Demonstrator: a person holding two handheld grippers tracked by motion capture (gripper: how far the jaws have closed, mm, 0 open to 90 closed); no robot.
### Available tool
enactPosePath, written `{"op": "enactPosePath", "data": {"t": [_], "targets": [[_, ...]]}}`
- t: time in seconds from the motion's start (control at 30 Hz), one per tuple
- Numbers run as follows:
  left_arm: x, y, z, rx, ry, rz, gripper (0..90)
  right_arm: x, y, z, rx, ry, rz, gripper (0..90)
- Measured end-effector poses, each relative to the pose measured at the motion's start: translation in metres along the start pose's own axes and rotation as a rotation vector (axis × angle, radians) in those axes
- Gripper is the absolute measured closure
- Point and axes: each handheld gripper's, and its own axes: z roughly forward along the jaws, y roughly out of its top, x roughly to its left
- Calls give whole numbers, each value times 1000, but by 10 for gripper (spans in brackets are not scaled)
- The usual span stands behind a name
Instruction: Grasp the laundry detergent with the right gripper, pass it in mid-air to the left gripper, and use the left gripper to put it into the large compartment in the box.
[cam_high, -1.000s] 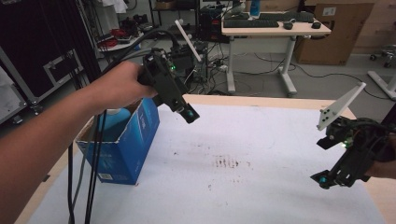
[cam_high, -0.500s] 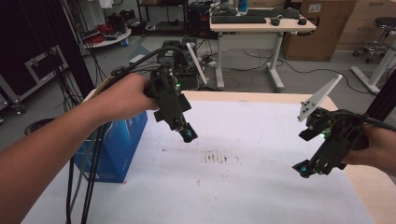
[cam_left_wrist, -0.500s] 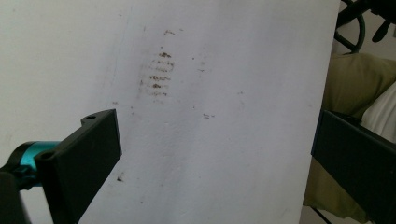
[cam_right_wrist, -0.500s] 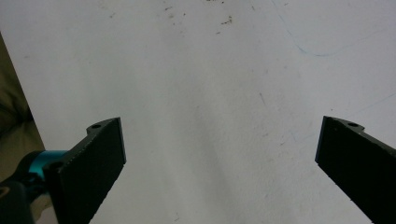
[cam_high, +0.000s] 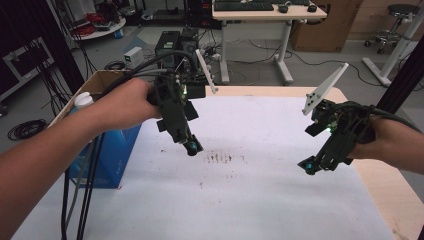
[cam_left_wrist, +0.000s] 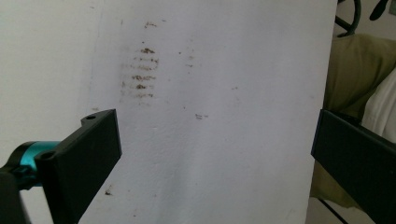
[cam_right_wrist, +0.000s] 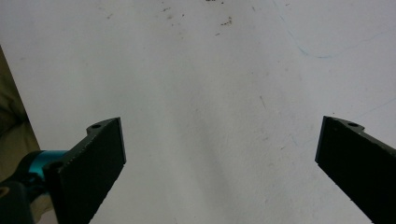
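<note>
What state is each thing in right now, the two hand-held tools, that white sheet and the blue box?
Left gripper: jaws open, holding nothing, above the sheet.
Right gripper: jaws open, holding nothing, above the sheet.
White sheet: spread flat on the table, marked with a brown stain.
Blue box: upright at the table's left edge, top open, a white-capped bottle showing inside.

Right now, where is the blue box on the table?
In the high view, the blue box stands at the table's left edge, on the white sheet, beside and below the left gripper; its flaps are open.
</note>
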Motion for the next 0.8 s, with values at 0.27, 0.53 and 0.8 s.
{"op": "enactPosePath", "data": {"t": [0.27, 0.53, 0.8], "targets": [[0, -2, 8, 6, -21, -1, 16, 0, 1, 2, 8, 2, -3, 8], [1, -1, 12, 7, -28, -2, 16, -1, 1, 3, 5, 2, -8, 8], [2, -2, 12, 5, -16, -10, 17, 0, 1, 2, -7, -3, -4, 8]]}}
